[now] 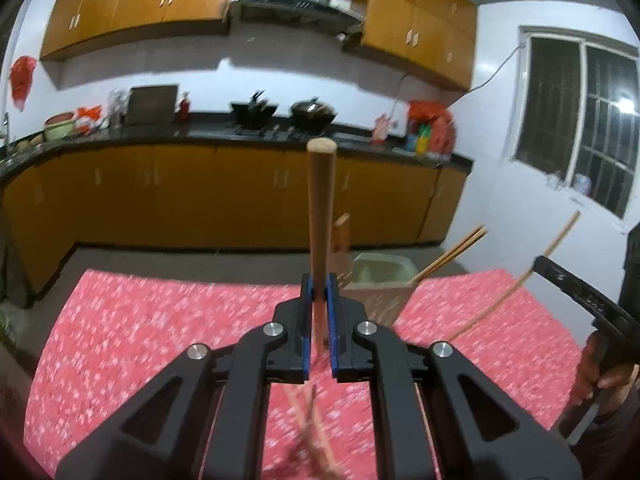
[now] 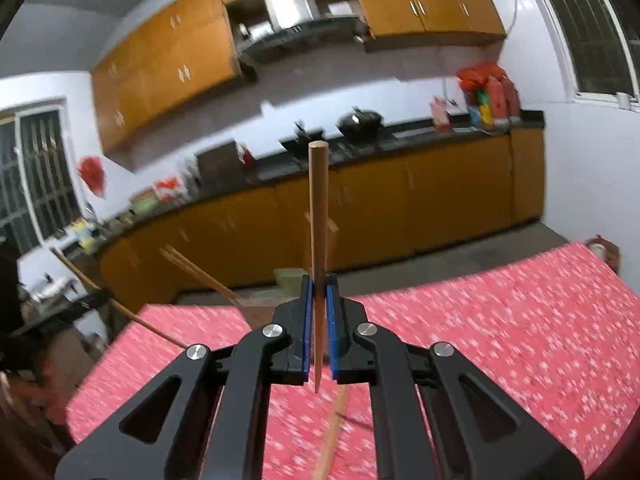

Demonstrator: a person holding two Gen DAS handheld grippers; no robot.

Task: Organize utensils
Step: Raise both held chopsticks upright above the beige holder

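Note:
My left gripper [image 1: 320, 292] is shut on a wooden chopstick [image 1: 321, 216] that stands upright between the blue pads, above the red flowered tablecloth [image 1: 160, 340]. My right gripper [image 2: 320, 292] is shut on another wooden chopstick [image 2: 319, 220], also upright. A pale green utensil holder [image 1: 380, 280] stands on the table just behind the left gripper, with two chopsticks [image 1: 448, 256] leaning out to the right. In the right wrist view the holder [image 2: 288, 276] sits behind the gripper. More chopsticks [image 1: 308, 420] lie blurred on the cloth below the left gripper; one [image 2: 332, 440] lies below the right gripper.
The right gripper's body and the hand holding it show at the right edge of the left wrist view [image 1: 600, 320], with its chopstick [image 1: 520, 280]. Behind the table are orange kitchen cabinets [image 1: 200, 192], a dark counter with woks [image 1: 312, 114], and a window [image 1: 576, 120].

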